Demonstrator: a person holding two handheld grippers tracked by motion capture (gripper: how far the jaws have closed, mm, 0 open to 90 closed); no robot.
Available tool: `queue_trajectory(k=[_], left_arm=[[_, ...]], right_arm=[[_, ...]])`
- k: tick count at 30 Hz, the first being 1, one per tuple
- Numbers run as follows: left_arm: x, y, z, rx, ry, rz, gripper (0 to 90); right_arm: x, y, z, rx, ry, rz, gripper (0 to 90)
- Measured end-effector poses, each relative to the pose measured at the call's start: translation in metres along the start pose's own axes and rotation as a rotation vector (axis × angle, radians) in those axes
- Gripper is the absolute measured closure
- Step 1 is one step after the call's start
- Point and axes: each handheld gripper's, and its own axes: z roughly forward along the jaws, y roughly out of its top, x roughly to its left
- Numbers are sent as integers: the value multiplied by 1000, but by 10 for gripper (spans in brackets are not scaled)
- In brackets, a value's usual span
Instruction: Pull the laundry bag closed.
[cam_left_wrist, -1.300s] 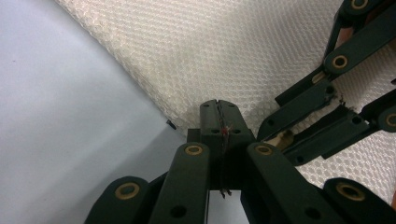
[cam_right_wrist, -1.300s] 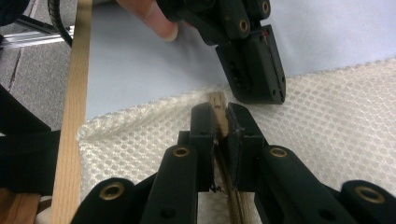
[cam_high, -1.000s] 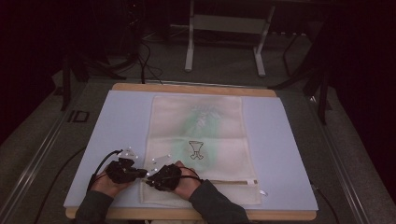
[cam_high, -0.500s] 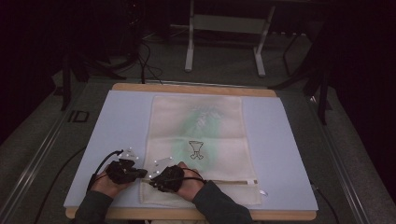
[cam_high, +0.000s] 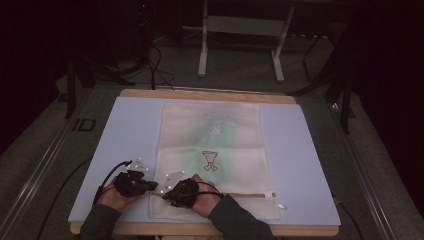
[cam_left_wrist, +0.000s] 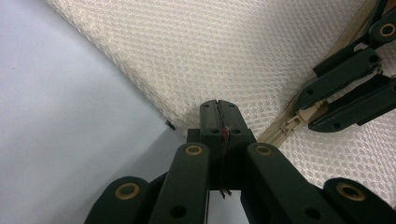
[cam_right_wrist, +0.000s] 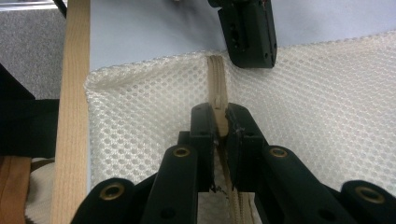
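**Both grippers pinched at the zip end of a mesh bag**

Dark floor and metal stand legs surround a pale blue mat (cam_high: 310, 165) laid over a light wooden table (cam_high: 210, 94).

At the near left corner of that mat, the left gripper (cam_left_wrist: 218, 106) has its two black jaws pressed together on the edge of a cream mesh laundry bag (cam_high: 212, 150), right at the corner where the bag's beige zipper (cam_right_wrist: 215, 77) ends. A thin dark thread shows in the seam between the closed jaws. From above, the left gripper (cam_high: 150, 185) points rightward toward the bag's left edge, held in the left hand (cam_high: 117, 196).

Just beside it, the right gripper (cam_right_wrist: 220, 116) is clamped on the zipper track a little way in from the bag's edge, one jaw on each side of the beige tape. Its tips (cam_left_wrist: 322, 105) sit at the zipper pull (cam_left_wrist: 294, 123), which is small and pale. In the high view the right gripper (cam_high: 167, 192) points leftward, nearly meeting the left one, held by the right hand (cam_high: 202, 197).

Farther out, the bag lies flat and lengthwise down the middle of the mat, with a faint green print and a small dark emblem (cam_high: 210, 160) near its centre. The zipper runs across the bag's near end.
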Motion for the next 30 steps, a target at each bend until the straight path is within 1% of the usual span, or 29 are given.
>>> queue_trajectory(k=[3, 11, 16, 30], left_arm=[[0, 0, 0, -2, -1, 0, 900], [1, 0, 0, -3, -7, -5, 900], [1, -1, 0, -5, -11, -5, 900], [2, -1, 0, -5, -14, -3, 900]], right_arm=[[0, 0, -1, 6, -6, -10, 823], [1, -1, -4, 11, -6, -12, 823], [2, -1, -6, 21, -4, -8, 823], [0, -6, -12, 21, -2, -4, 823]])
